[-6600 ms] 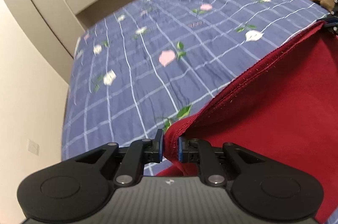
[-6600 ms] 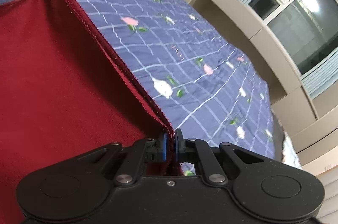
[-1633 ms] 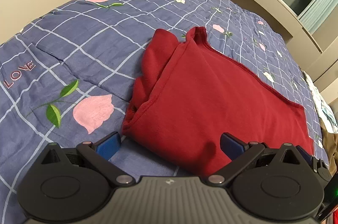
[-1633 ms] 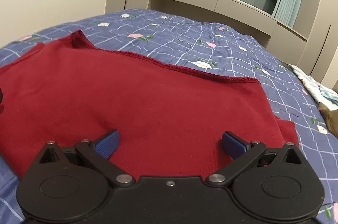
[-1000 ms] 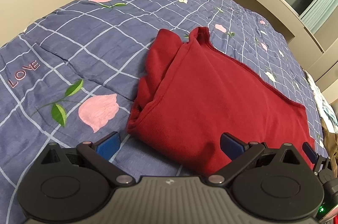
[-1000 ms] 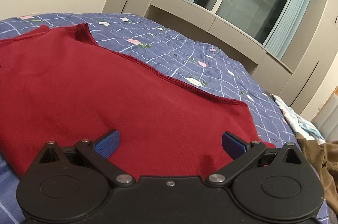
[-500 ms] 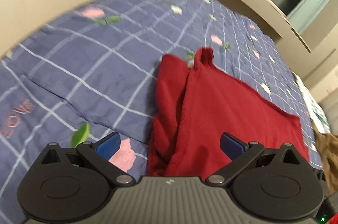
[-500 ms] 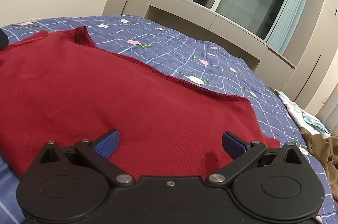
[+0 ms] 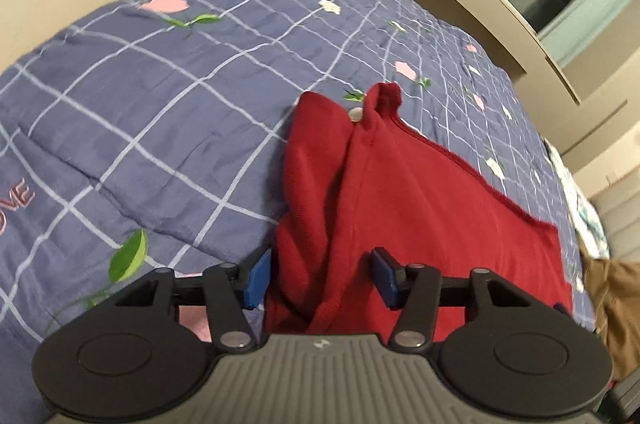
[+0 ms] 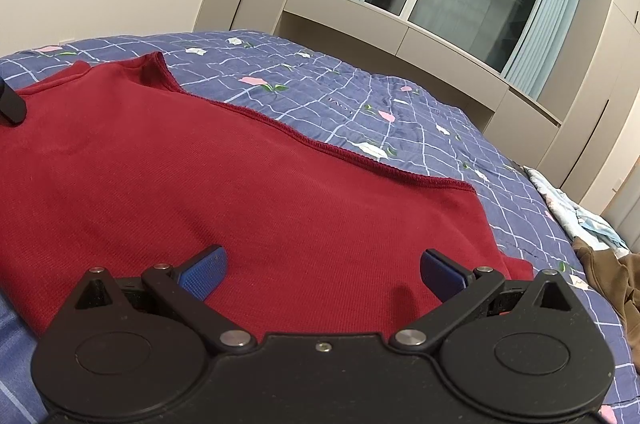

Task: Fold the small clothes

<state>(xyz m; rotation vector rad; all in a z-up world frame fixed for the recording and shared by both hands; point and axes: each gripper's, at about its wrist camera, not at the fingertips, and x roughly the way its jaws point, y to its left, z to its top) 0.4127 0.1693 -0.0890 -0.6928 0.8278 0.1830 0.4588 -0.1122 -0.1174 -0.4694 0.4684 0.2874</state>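
Red top (image 9: 420,208) flat on bed (image 9: 160,112); left gripper (image 9: 320,274) closing round bunched side edge, pads not yet pressing; right gripper (image 10: 322,270) released. Risk: pinching only top layer, fold slips

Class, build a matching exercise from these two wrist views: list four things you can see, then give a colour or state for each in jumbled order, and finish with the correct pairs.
Things:
1. red garment
2. bedspread
3. left gripper
4. right gripper

States:
A. jaws spread wide above flat cloth
B. blue, white grid lines, flowers
C. lying folded on the bed
D. jaws have just been closing around a bunched edge of cloth, not yet pinching it

Pairs: 1-C, 2-B, 3-D, 4-A
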